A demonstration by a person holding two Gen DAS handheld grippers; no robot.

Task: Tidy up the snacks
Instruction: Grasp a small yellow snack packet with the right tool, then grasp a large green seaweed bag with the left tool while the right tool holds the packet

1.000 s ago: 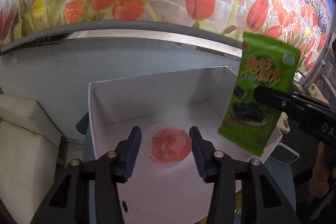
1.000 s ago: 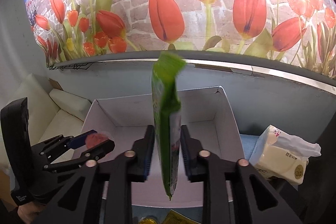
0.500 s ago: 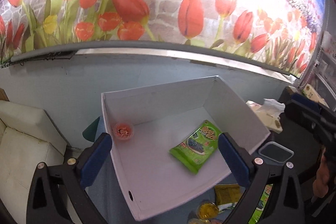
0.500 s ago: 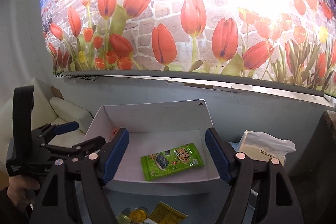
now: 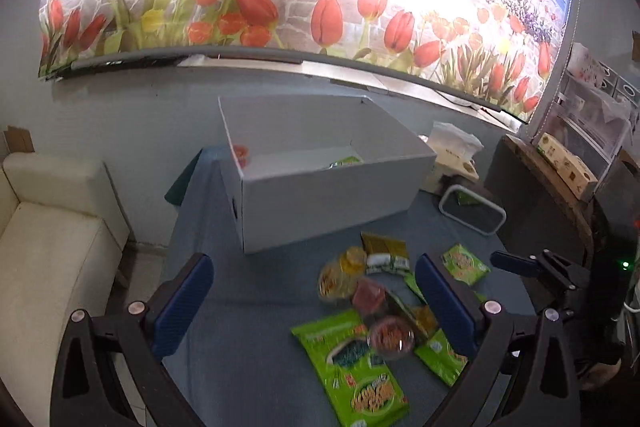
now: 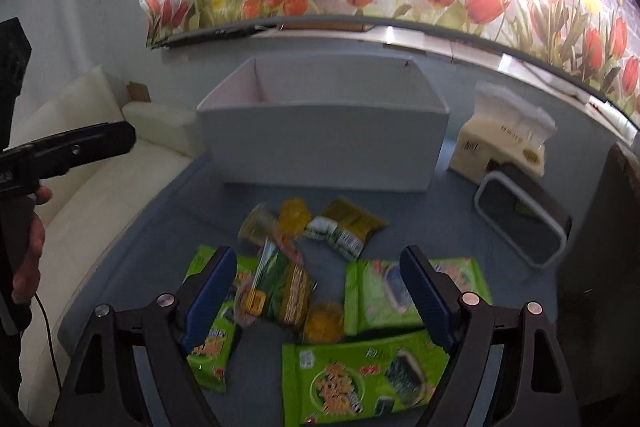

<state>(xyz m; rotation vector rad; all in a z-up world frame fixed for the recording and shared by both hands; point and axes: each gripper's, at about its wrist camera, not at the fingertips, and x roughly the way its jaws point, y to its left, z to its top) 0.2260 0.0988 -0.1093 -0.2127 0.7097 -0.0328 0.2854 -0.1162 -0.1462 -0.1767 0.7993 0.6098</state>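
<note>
Left gripper gaped wide, empty. Right gripper jaws were opening, nothing pinched, pile beneath. White open cardboard box stood at 12 o'clock from pile on blue-grey tablecloth; inside, one red jelly cup and one green packet. Four green seaweed snack packets visible from right wrist, about three yellow jelly cups, one olive sachet; blur limited count. Tissue pack and grey-rimmed lid at 2 o'clock. Cream sofa at 9 o'clock.
</note>
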